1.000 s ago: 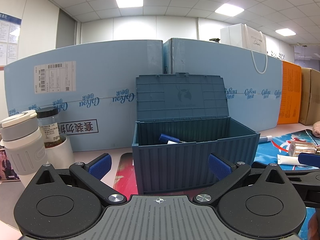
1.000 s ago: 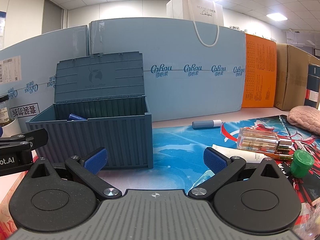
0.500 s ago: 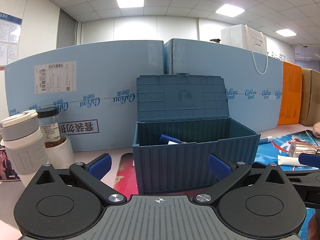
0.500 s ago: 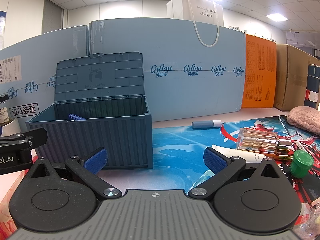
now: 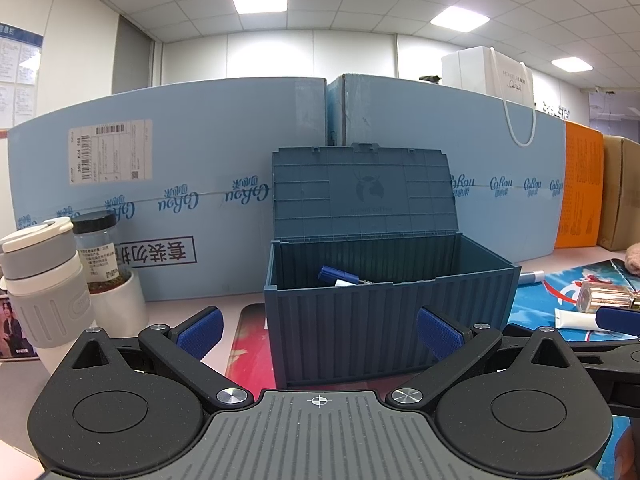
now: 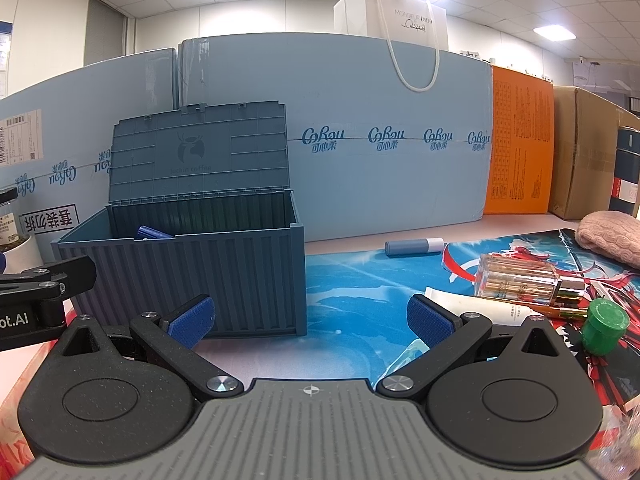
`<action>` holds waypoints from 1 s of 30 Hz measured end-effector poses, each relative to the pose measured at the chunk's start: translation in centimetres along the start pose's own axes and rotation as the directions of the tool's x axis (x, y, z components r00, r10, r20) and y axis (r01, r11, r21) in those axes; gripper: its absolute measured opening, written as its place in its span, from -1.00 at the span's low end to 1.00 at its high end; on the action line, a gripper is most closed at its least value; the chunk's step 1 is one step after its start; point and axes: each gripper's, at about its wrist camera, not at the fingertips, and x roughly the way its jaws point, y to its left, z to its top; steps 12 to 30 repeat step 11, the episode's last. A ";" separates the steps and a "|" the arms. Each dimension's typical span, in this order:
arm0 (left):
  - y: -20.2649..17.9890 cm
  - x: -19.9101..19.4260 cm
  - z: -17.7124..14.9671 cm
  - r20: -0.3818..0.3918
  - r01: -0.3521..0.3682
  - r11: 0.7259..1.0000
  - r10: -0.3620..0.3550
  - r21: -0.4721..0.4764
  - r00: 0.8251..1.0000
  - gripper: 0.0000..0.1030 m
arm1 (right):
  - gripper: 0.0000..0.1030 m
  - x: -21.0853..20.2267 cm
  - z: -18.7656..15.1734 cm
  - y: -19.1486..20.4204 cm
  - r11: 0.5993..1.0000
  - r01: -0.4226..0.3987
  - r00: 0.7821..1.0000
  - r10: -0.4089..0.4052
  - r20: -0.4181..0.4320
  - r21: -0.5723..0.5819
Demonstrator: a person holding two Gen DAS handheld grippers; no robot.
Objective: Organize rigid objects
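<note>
Facing the storage box (image 5: 390, 312) – both hand-held grippers (image 5: 319, 330) (image 6: 310, 320) spread apart, empty.

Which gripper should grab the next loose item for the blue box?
Right gripper, probably. It is open, with the white tube, clear perfume bottle and green-capped bottle just ahead. The open left gripper squarely faces the blue container-style box.

One bin (image 6: 240, 280) — maybe two tubes (image 6: 414, 246) (image 6: 476, 309).
</note>
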 end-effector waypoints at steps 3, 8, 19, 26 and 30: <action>0.0 0.0 0.0 -0.001 0.001 1.000 -0.001 -0.001 1.000 1.00 | 1.00 0.0 0.0 0.0 1.000 -0.001 1.000 0.000 -0.003 -0.001; 0.1 0.0 0.0 -0.002 0.005 1.000 -0.005 -0.007 1.000 1.00 | 1.00 0.1 0.0 0.0 1.000 -0.006 1.000 0.006 -0.004 0.001; 0.1 0.0 0.0 -0.004 0.010 1.000 -0.010 -0.009 1.000 1.00 | 1.00 0.1 0.0 0.0 1.000 -0.008 1.000 0.008 -0.001 0.003; 0.1 0.0 0.0 -0.004 0.010 1.000 -0.010 -0.009 1.000 1.00 | 1.00 0.1 0.0 0.0 1.000 -0.008 1.000 0.008 -0.001 0.003; 0.1 0.0 0.0 -0.004 0.010 1.000 -0.010 -0.009 1.000 1.00 | 1.00 0.1 0.0 0.0 1.000 -0.008 1.000 0.008 -0.001 0.003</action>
